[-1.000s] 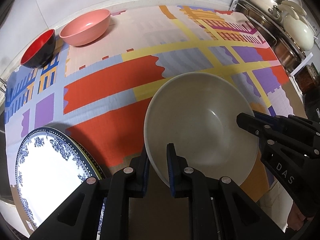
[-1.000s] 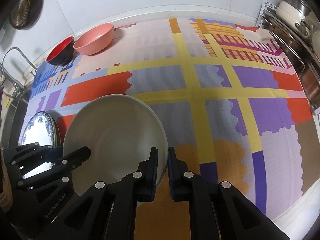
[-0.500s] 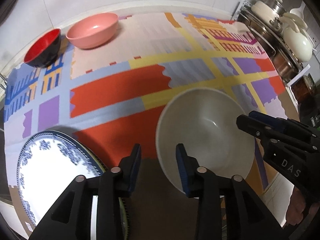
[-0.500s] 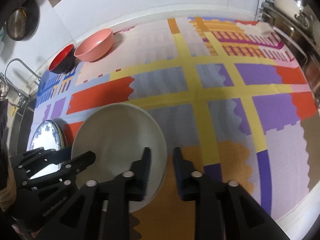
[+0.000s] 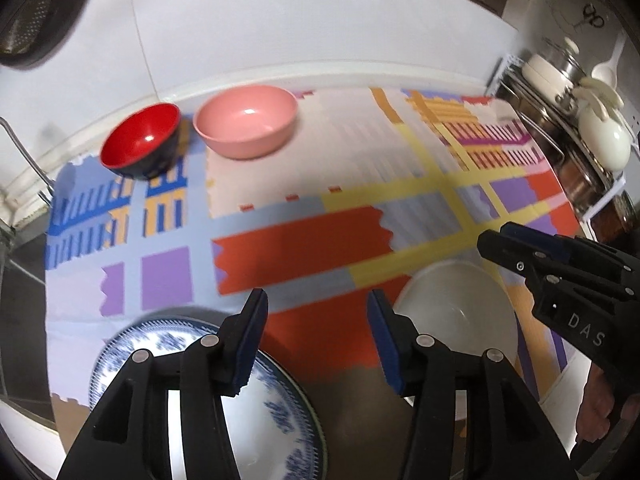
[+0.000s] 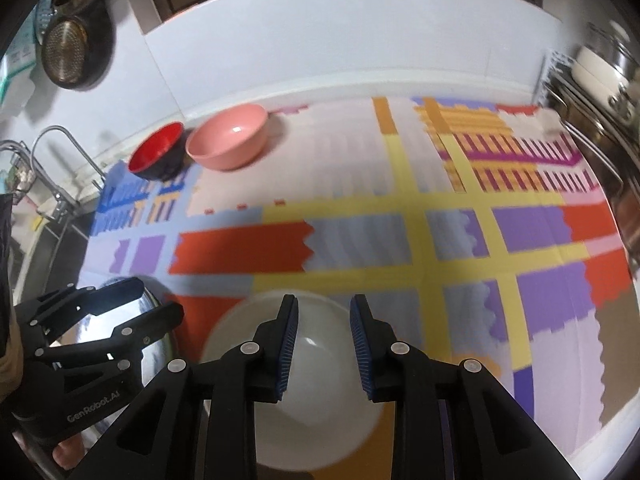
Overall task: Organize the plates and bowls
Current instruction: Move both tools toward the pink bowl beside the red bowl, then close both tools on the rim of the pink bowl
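Since the earlier frames, both of your grippers have let go of the rim of the white bowl point(image 6: 320, 392) and risen clear of it. The left gripper point(image 5: 316, 344) has just been opening; its jaws now stand spread with nothing between them. The right gripper point(image 6: 324, 348) is also parted, hanging above the bowl without its pads touching it. The white bowl sits upright on the near part of the patterned mat point(image 5: 304, 236). Just to its left lies the blue-and-white plate point(image 5: 280, 396), at the mat's near left corner. At the far left edge the red bowl point(image 5: 140, 140) and the pink bowl point(image 5: 246, 120) stand side by side, well apart from the white bowl. Pots point(image 5: 600, 132) fill a rack at the far right.
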`<state>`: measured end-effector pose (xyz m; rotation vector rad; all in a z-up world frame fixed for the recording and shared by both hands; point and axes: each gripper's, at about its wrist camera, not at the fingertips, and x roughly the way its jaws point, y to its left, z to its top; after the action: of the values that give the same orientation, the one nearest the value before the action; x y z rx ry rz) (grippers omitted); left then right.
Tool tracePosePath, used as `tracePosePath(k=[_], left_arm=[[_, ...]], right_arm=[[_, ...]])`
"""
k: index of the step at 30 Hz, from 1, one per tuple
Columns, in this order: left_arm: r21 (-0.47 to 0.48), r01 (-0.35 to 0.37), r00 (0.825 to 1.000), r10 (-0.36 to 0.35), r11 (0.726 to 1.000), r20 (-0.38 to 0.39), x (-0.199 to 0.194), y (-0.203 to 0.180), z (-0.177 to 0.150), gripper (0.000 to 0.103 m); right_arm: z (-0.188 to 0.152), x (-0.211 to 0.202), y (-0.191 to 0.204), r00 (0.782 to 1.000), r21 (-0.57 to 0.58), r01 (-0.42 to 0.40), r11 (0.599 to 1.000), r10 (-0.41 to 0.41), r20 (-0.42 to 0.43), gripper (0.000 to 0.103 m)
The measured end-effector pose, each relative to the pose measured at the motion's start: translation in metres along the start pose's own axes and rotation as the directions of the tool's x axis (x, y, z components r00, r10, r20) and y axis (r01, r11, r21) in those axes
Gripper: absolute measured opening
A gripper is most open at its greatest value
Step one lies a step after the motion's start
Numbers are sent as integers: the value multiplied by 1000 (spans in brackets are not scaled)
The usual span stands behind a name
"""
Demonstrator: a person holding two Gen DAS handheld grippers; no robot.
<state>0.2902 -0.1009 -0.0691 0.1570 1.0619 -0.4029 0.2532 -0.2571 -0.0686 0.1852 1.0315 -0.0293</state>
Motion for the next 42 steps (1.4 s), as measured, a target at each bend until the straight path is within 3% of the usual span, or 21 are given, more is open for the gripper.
tracePosePath(k=[7, 21, 30, 42], left_arm=[[-27, -39, 998, 40, 999, 40, -4, 21, 23, 50], [-70, -109, 991, 114, 992, 76, 18, 53, 78, 50], [-113, -155, 985, 162, 981, 53, 53, 79, 103, 50], [-198, -145, 989, 145, 969, -14, 105, 108, 134, 50]], right_arm=[[34, 1, 21, 998, -58, -17, 998, 21, 56, 28], [95, 29, 41, 995, -136, -47, 990, 58, 77, 28], [134, 74, 46, 995, -163, -84, 983, 91, 35, 28], [175, 130, 56, 992, -192, -129, 973, 128, -15, 28]])
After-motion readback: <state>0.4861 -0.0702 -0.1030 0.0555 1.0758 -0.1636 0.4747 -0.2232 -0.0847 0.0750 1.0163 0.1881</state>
